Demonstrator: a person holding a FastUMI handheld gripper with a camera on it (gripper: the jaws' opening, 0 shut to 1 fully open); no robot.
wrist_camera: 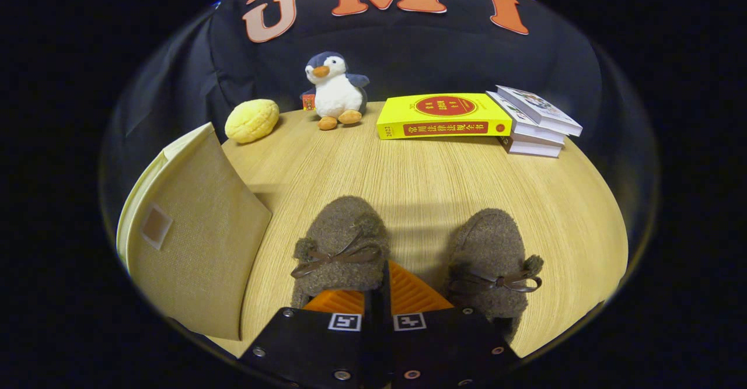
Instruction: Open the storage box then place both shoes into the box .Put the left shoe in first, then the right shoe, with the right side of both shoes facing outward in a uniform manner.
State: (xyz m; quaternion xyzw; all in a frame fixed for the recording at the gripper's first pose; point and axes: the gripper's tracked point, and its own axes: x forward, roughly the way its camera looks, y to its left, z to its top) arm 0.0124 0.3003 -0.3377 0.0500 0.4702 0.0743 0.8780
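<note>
Fuzzy, matt fleece on both slippers, thin leather-look bows. Coarse woven cloth on the storage box at nine o'clock. Smooth pale wood-grain tabletop. Glossy yellow book cover at twelve; plush penguin.

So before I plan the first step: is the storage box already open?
Cannot tell: the storage box shows a plain fabric face, no interior. Both shoes sit outside on the table; the gripper looks closed, empty.

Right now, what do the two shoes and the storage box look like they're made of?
Shoes: fuzzy brown fleece or boucle, judging by the nubby pile, with smooth leather-like bows. Storage box: beige woven fabric, matte, with visible weave. The gripper looks shut, empty, by the near shoe.
</note>
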